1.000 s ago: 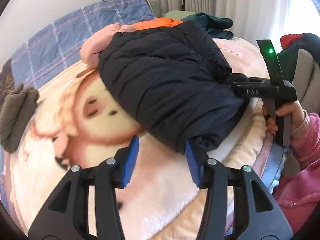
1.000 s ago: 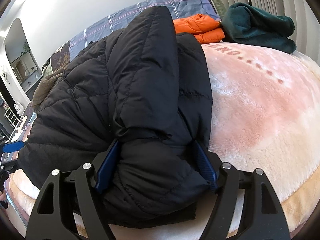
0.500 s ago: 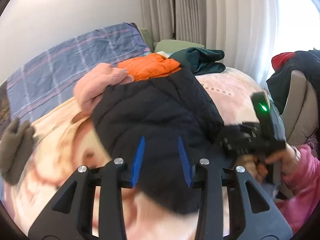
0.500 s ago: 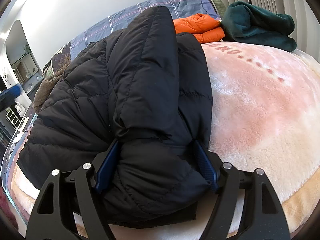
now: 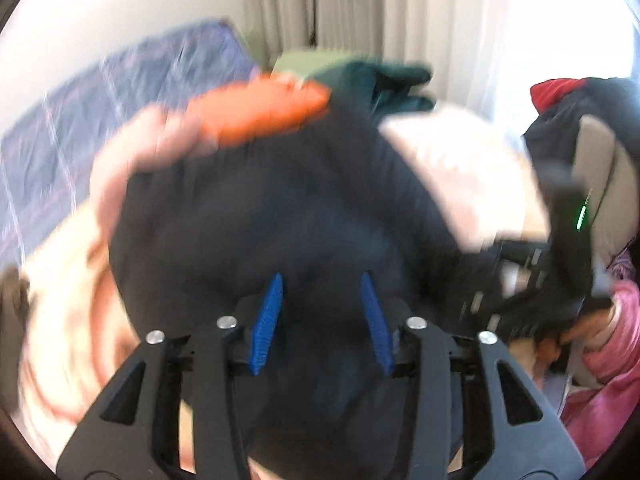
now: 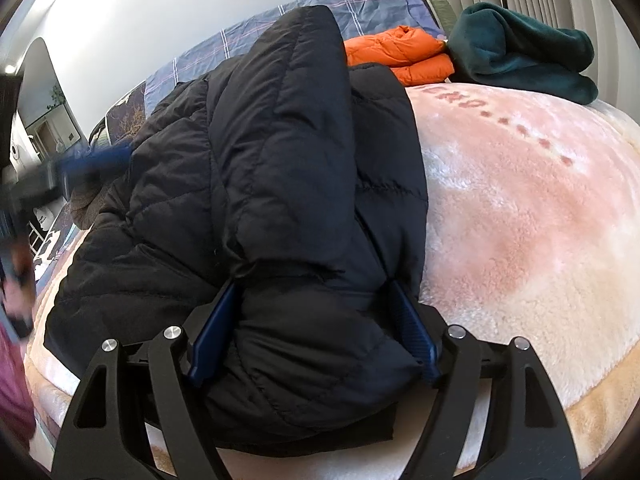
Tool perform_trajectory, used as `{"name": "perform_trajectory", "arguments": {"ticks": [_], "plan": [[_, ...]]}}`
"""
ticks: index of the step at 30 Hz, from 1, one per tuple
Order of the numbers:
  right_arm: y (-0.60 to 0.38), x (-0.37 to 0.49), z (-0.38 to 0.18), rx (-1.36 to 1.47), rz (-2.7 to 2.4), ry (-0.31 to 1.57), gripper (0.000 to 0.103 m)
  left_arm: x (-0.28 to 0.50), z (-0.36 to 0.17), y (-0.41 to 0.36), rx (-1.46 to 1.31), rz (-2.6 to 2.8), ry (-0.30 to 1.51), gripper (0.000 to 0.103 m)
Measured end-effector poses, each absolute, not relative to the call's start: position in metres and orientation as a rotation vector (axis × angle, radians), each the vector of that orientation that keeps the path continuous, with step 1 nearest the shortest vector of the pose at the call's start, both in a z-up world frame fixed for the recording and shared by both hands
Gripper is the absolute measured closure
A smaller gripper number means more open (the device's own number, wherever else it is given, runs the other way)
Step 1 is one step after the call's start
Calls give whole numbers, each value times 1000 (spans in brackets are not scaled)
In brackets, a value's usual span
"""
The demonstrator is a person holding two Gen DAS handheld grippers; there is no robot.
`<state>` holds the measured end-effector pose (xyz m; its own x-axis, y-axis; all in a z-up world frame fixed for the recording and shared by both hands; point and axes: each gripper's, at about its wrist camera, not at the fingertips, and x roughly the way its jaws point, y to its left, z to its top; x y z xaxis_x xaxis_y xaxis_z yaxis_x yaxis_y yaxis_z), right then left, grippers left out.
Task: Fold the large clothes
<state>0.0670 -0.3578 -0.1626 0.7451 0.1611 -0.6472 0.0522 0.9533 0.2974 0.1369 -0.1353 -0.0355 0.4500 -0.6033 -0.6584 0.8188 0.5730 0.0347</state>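
A black puffer jacket lies folded in a heap on the plush pink blanket. My right gripper grips a thick bunch of the jacket's near end, and both blue pads press into the padding. In the left wrist view the same gripper shows at the right, in a hand with a pink sleeve. My left gripper hovers over the jacket. Its jaws are opening, and only the jacket's top surface shows behind them. That view is blurred by motion. The left gripper also appears as a smear by the jacket's left edge.
A folded orange jacket and a dark green fleece lie at the far end of the bed, on blue checked bedding. A pink garment sits beyond the black jacket. A chair piled with clothes stands at the right.
My left gripper has swung from the blanket beside the jacket's near edge to over the jacket; its jaws narrowed, then widened again. The right gripper and its hold look the same.
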Motion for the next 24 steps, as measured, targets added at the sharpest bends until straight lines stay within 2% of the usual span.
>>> {"name": "perform_trajectory", "arguments": {"ticks": [4,7,8,9,10,12,20,24], "plan": [[-359,67,-163,314,65,728,26,162,-12,-191,396,-968,589,52],[-361,65,-162,325,73,722,26,188,-34,-246,497,-947,598,37],[-362,64,-162,332,78,717,26,198,-50,-258,542,-916,615,29],[-366,62,-160,358,94,700,26,212,-72,-266,563,-886,663,28],[-371,60,-159,385,110,690,26,227,-91,-269,529,-856,721,28],[-380,57,-156,436,158,699,26,236,-95,-262,463,-865,748,28],[-407,60,-134,514,193,670,26,242,-105,-248,409,-874,784,28],[-426,66,-145,604,173,718,22,241,-104,-244,388,-884,791,28]]}}
